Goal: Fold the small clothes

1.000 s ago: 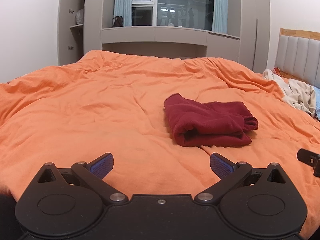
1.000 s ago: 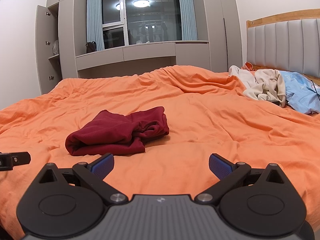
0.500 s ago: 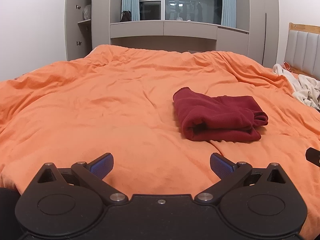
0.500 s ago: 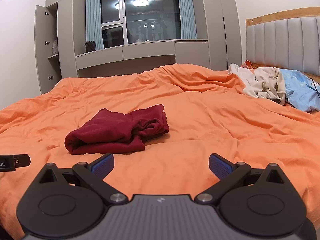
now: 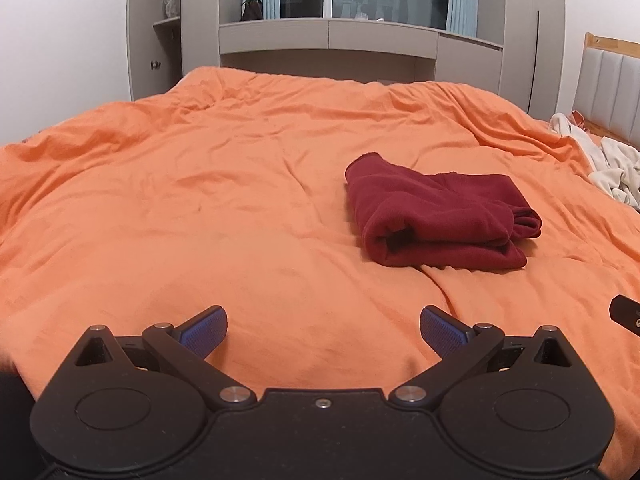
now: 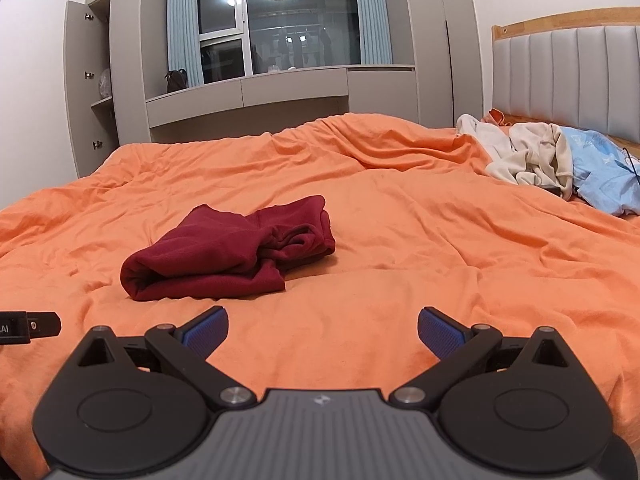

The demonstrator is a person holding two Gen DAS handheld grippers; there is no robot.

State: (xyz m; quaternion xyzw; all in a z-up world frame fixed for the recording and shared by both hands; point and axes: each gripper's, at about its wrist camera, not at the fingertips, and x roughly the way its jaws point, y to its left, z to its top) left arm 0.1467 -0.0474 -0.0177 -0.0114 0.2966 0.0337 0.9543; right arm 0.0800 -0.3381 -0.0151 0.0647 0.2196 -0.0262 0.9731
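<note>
A dark red garment (image 5: 436,218) lies folded in a thick bundle on the orange duvet (image 5: 200,208). It sits ahead and to the right of my left gripper (image 5: 323,330), which is open and holds nothing. In the right wrist view the same red bundle (image 6: 228,254) lies ahead and to the left of my right gripper (image 6: 322,330), also open and empty. Both grippers hover low over the near part of the bed, well short of the garment. A black tip of the other gripper shows at each view's edge.
A heap of cream clothes (image 6: 528,156) and a light blue cloth (image 6: 604,172) lies at the far right by the padded headboard (image 6: 568,76). Grey cabinets (image 6: 248,92) and a window stand beyond the bed. Wide bare duvet surrounds the red bundle.
The left wrist view has tilted and shifted, so the red bundle now sits further right and lower in it. The right wrist view is nearly the same. Both grippers stay open.
</note>
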